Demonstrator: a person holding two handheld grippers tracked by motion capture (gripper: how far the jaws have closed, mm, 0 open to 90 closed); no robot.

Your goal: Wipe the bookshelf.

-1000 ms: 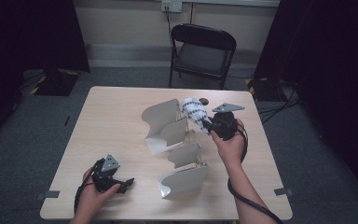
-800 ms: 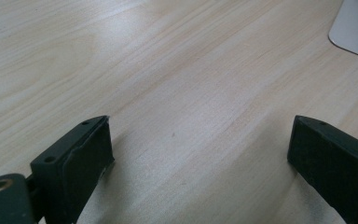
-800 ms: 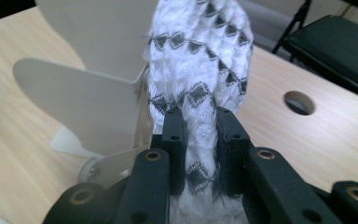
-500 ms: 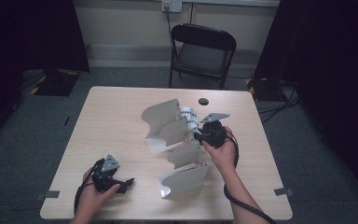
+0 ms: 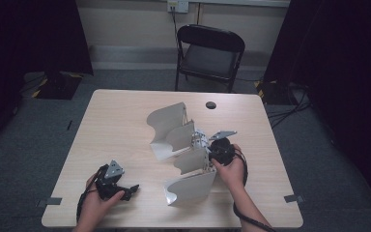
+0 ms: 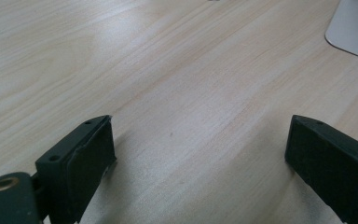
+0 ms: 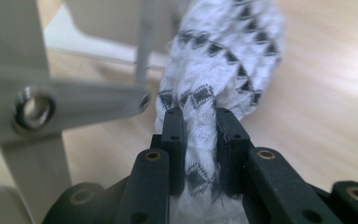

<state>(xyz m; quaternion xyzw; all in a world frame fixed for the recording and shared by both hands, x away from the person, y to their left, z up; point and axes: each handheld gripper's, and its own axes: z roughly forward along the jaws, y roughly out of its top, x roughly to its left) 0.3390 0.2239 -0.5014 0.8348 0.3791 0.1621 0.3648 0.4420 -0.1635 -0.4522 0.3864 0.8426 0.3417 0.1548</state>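
A white metal rack with three curved panels stands mid-table. My right gripper is at its right side, shut on a rolled white cloth with a black triangle pattern. In the right gripper view the pads pinch the cloth, and a rack bar with a bolt sits just left of it. My left gripper rests on the table at the front left. Its jaws stand wide apart over bare wood, holding nothing.
A small black round disc lies on the table behind the rack. A black folding chair stands beyond the far edge. Cables run on the floor at the right. The rack's base corner lies ahead of the left gripper.
My right gripper has come down and toward the near edge with the cloth, from the rack's back right to beside its middle panel. The left hand has kept still.
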